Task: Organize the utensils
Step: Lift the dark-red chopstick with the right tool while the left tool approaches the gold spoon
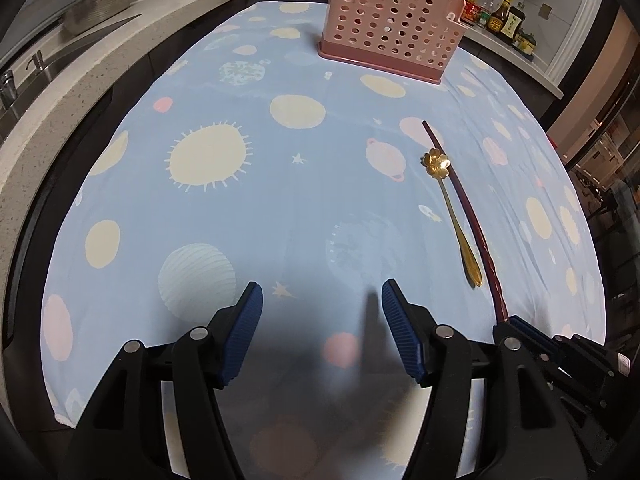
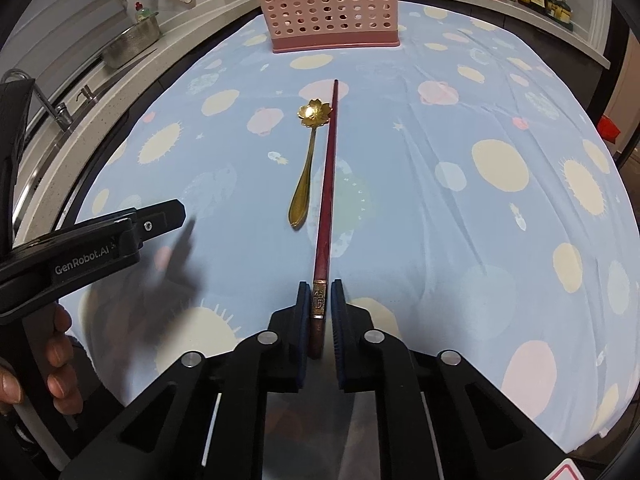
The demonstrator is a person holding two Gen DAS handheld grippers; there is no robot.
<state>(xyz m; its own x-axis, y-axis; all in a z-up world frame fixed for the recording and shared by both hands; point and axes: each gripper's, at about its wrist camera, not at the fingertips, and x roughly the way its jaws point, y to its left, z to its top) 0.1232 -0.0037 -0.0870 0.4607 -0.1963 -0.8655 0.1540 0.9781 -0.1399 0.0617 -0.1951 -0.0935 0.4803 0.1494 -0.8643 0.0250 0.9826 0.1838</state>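
A dark red chopstick (image 2: 326, 184) lies along the blue patterned tablecloth (image 2: 440, 220), its thick end between the pads of my right gripper (image 2: 320, 300), which is shut on it. A gold flower-bowl spoon (image 2: 308, 160) lies just left of it. In the left wrist view the chopstick (image 1: 468, 208) and the spoon (image 1: 452, 208) lie at the right, and the right gripper (image 1: 516, 326) shows at the chopstick's near end. My left gripper (image 1: 322, 300) is open and empty above the cloth. A pink perforated utensil holder (image 1: 390, 28) stands at the far side, also in the right wrist view (image 2: 330, 8), with several utensils inside.
A counter with a sink, faucet (image 2: 52, 104) and metal colander (image 2: 132, 42) runs along the left. Sauce bottles (image 1: 502, 16) stand on the counter at the far right. The left gripper's body (image 2: 92, 248) and the hand holding it sit at the left of the right wrist view.
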